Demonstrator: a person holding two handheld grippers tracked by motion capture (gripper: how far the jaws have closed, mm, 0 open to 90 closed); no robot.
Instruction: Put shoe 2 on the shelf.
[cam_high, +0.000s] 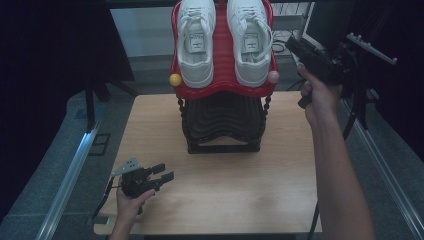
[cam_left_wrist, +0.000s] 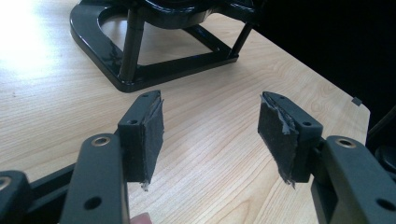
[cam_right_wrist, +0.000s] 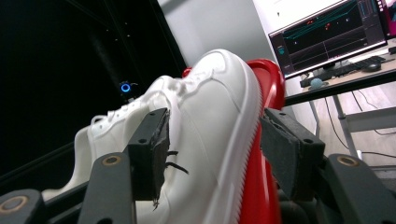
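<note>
The right gripper (cam_right_wrist: 212, 154) has its fingers spread wide around the toe of the right white shoe (cam_right_wrist: 205, 135), pads not pressing; its own view shows a monitor (cam_right_wrist: 327, 35) behind. The left gripper (cam_left_wrist: 210, 135) rests wide open and empty over the worktop (cam_high: 225, 175). Both shoes sit on the rack's red top shelf (cam_high: 222, 60); the black lower shelf (cam_high: 223, 120) shows from above.

White shoes (cam_high: 249, 37) looked smooth leather-like; red shelf (cam_high: 223, 60) was glossy plastic; tabletop (cam_high: 225, 190) was matt pale wood grain.

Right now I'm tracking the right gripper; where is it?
High view, upper right: the right gripper is raised beside the right white shoe on the red rack shelf.
</note>
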